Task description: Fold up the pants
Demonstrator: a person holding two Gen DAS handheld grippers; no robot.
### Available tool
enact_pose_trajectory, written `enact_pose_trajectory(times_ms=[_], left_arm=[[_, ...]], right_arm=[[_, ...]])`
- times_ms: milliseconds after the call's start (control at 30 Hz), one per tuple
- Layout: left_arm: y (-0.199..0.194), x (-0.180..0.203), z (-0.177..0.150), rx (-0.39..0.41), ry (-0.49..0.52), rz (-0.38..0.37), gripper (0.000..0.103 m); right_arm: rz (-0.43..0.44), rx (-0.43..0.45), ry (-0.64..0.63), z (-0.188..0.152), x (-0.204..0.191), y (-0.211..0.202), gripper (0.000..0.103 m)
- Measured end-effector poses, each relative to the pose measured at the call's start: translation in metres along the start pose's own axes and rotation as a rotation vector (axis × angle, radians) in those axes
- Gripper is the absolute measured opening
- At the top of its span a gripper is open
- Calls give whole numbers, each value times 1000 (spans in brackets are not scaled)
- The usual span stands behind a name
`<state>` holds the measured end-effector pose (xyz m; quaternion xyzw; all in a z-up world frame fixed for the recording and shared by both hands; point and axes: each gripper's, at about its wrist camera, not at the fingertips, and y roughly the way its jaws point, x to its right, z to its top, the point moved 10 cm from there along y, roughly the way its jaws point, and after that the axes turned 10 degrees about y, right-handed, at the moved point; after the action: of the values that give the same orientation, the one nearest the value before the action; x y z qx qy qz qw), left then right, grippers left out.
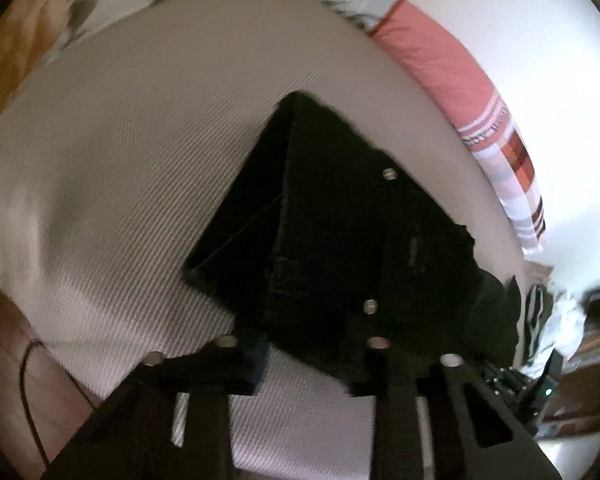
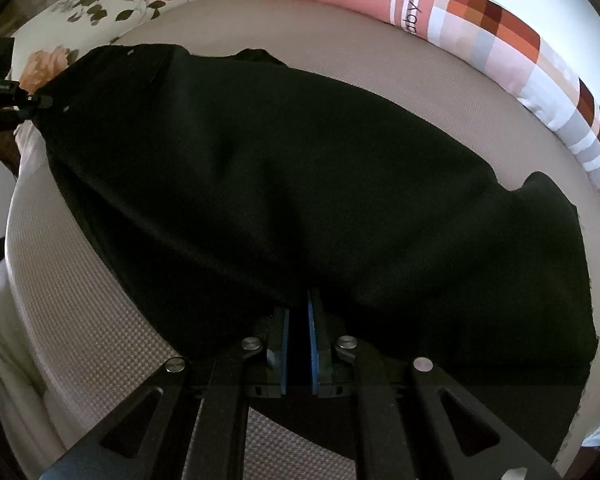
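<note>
Black fingers of my right gripper (image 2: 299, 336) fill the near edge of the right wrist view, their blue pads nearly together and pinching the near hem of the black pants (image 2: 300, 184). These pants lie spread across a beige textured mattress (image 2: 100, 340), running from far left to near right. Beyond them a pink patchwork pillow (image 2: 480, 28) lies along the far right edge, and a floral pillow (image 2: 100, 4) sits at the far left.

From my left gripper (image 1: 308, 344) the picture is blurred — its fingers stand a little apart over a folded corner of the pants (image 1: 340, 220), but I cannot tell whether they grip the cloth. That pink pillow (image 1: 440, 64) curves along the far right.
</note>
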<state>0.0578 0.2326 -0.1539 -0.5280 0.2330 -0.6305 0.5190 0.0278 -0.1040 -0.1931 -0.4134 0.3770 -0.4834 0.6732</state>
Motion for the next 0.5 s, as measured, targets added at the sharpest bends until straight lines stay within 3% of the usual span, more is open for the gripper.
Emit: enact_pose_trajectory(times_ms=[67, 267, 400, 500], left_arm=[[-9, 11, 19, 37, 106, 58, 24], [-26, 33, 75, 112, 286, 105, 24], [-10, 16, 69, 39, 364, 158, 24], [16, 1, 43, -45, 418, 214, 25]], right_arm=[[1, 2, 16, 2, 0, -3, 7], [22, 47, 18, 11, -17, -34, 6], [58, 12, 31, -8, -28, -31, 6], [65, -38, 30, -25, -34, -16, 6]])
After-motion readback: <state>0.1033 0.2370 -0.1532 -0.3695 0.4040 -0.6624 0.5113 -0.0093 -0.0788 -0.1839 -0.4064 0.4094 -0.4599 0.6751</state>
